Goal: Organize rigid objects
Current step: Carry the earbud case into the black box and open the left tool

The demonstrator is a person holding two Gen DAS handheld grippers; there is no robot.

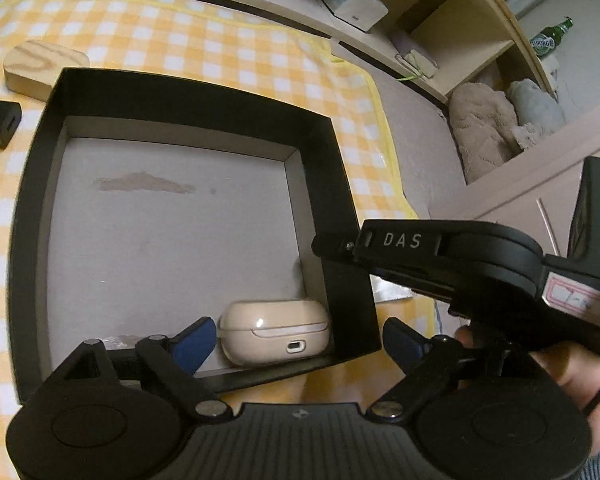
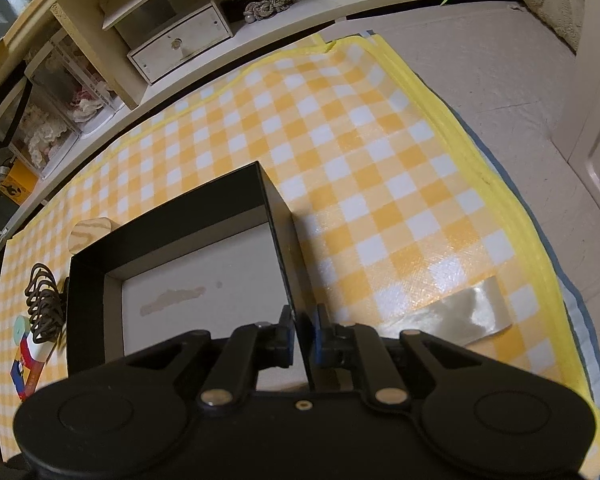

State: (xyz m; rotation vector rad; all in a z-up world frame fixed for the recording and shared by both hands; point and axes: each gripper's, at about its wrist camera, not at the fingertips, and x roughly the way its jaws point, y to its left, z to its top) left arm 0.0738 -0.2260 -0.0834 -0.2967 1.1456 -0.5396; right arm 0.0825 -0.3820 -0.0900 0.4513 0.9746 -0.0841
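Now, down inside the shallow black cardboard box with the pale floor (image 1: 188,92): a cream rounded plastic earbud case (image 1: 274,338), charging port facing the camera, tucked into the near right corner, close to the right wall. Around it, spread wide and gripping nothing, the left gripper (image 1: 300,342): one blue pad inside the box just beside the case, the other outside the right wall, so straddling both case and wall. Pinched narrow on that same wall, the right gripper (image 2: 302,332), apparently steadying the box on the yellow-and-white checked mat (image 2: 380,152).

Likely trouble from here:
- Catching the case with the inner pad on the way out, and dragging or flipping it over the low rim.
- Snagging the wall with the outer pad, and so tilting the box against the right-hand clamp.
- Letting go on the right too early, with the light box free to skid on the slick mat.

Not yet packed, by the look of it: a pale wooden block (image 1: 44,64) and a brown hair claw (image 2: 44,304), both outside the box.
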